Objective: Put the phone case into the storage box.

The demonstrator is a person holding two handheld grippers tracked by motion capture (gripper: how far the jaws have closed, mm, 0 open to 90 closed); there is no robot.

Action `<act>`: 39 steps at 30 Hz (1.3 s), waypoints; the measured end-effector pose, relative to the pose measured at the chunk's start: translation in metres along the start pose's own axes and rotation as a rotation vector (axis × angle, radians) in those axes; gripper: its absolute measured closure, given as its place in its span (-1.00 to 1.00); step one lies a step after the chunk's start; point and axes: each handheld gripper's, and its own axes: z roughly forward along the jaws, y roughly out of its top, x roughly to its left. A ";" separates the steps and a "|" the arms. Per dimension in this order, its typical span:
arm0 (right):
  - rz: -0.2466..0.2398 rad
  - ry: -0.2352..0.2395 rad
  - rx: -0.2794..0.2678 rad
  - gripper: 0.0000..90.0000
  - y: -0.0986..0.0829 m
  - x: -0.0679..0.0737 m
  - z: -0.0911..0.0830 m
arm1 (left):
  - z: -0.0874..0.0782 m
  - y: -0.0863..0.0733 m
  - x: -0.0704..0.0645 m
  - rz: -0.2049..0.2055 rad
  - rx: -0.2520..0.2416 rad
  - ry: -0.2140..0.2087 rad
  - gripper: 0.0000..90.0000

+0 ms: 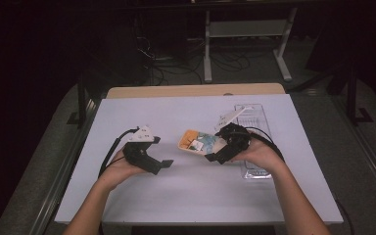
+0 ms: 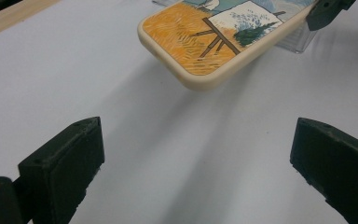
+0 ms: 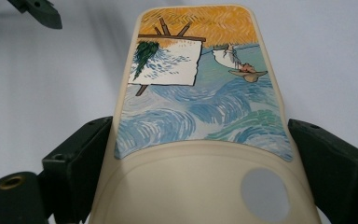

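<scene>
The phone case (image 1: 199,142) hangs above the table (image 1: 186,196), between both hand-held grippers, left of the tray (image 1: 257,117).

A white tabletop (image 1: 186,186) carries a clear plastic tray (image 1: 254,117), which lies flat just behind the right tongs (image 1: 214,156).

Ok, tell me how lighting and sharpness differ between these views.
High view: dim, dark surroundings, the table lit. Left gripper view: soft shadow under the lifted phone case, near jaws slightly soft. Right gripper view: painted case sharp, held by the right gripper.
</scene>
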 end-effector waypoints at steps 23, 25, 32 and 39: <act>0.020 0.001 -0.005 -0.77 -0.003 -0.002 0.001 | 0.007 0.001 -0.011 0.132 -0.008 0.095 -0.94; 0.021 0.002 -0.009 -0.77 -0.002 -0.002 0.000 | 0.006 0.001 -0.011 0.154 0.003 0.096 -0.94; 0.036 0.002 -0.019 -0.77 -0.002 -0.003 -0.001 | 0.007 0.001 -0.015 0.179 -0.011 0.106 -0.94; 0.039 0.010 -0.017 -0.77 -0.002 -0.003 0.000 | 0.008 0.001 -0.018 0.249 0.003 0.138 -0.94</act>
